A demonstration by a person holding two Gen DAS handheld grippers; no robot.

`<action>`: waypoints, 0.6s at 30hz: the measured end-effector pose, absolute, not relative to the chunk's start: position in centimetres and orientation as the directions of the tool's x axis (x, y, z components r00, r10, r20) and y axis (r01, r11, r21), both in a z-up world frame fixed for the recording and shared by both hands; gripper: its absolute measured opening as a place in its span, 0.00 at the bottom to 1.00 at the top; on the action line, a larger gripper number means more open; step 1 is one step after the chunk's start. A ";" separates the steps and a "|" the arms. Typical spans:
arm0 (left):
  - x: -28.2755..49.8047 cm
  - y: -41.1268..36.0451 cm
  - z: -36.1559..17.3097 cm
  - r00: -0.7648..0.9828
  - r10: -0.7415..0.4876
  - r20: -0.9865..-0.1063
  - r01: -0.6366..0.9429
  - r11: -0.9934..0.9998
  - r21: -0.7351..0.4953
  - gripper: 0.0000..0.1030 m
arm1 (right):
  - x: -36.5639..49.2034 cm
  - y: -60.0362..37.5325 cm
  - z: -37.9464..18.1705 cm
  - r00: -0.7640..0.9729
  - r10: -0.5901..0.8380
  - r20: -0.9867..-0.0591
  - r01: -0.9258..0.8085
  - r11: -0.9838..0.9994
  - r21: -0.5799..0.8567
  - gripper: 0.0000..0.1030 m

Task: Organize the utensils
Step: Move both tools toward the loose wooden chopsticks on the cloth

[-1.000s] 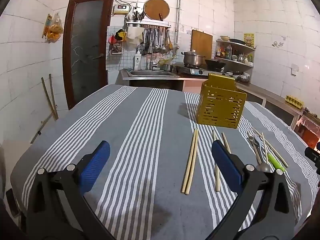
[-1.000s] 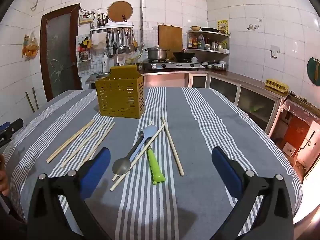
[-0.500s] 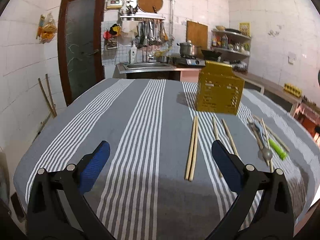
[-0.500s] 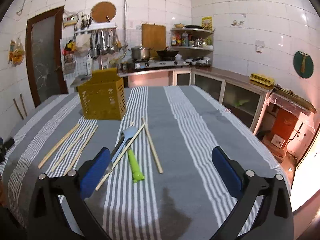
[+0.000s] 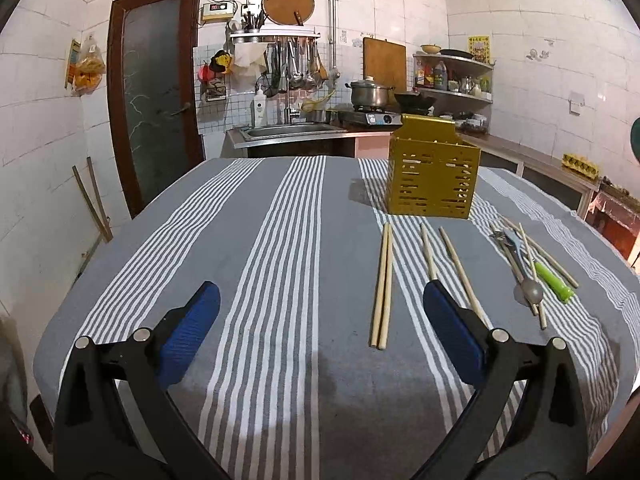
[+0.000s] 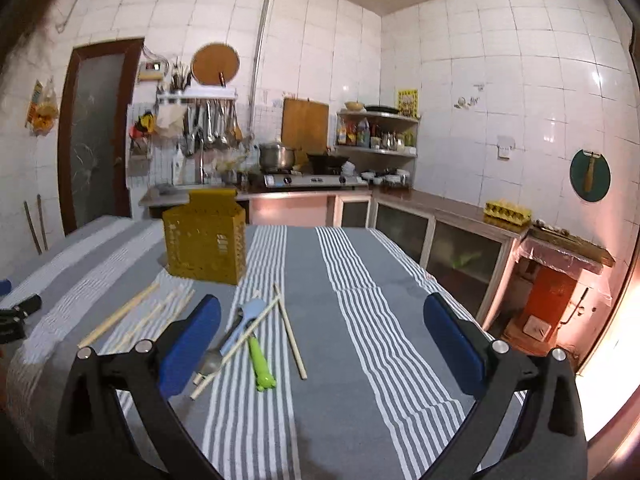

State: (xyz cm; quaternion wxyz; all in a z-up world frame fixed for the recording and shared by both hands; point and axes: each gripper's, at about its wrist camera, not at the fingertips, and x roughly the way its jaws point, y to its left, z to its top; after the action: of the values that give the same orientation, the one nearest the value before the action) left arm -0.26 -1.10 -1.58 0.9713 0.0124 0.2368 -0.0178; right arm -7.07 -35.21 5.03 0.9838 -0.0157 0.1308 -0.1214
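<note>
Left gripper (image 5: 318, 326): spread wide, blue pads (image 5: 188, 334) apart, nothing held, hovering over the near edge of the table (image 5: 256, 240) with its grey-and-white striped cloth. Right gripper (image 6: 320, 334): likewise spread wide, empty, above the same cloth. Yellow slotted utensil basket (image 5: 434, 184): upright toward the far side of the table, taken here as landmark. Pair of chopsticks (image 5: 383, 284): lying side by side and touching, just in front of the basket's left corner, running toward the near edge. Two single chopsticks (image 5: 456, 264): a little to the right of that pair, slightly apart, also in front of the basket; near end of one hidden behind the left gripper's right pad. Mixed heap in front and to the right of the basket: metal spoon (image 5: 530, 290), pale blue spatula (image 6: 246, 322), green-handled utensil (image 5: 554, 280), with further chopsticks (image 6: 290, 330) crossing over and beside them. Basket contents: not discernible. Background, beyond the basket: sink, stove with pot, hanging ladles, brown door.
</note>
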 end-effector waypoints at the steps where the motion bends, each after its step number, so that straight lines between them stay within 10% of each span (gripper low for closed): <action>1: -0.2 -1.2 -1.7 0.886 -0.029 -0.464 0.041 0.999 0.017 0.95 | -7.2 -35.2 5.0 0.936 -0.244 -0.252 0.235 0.970 -0.069 0.96; 18: 0.0 -1.9 -1.4 0.889 -0.037 -0.457 0.046 0.999 0.007 0.95 | -5.9 -36.4 4.2 0.941 -0.180 -0.285 0.183 0.983 -0.013 0.96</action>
State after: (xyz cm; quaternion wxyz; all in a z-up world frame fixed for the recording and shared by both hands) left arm -0.02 -1.88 -1.45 0.9717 0.0088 0.2351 -0.0214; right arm -5.94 -36.39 4.19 0.9852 0.0067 0.1443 -0.0921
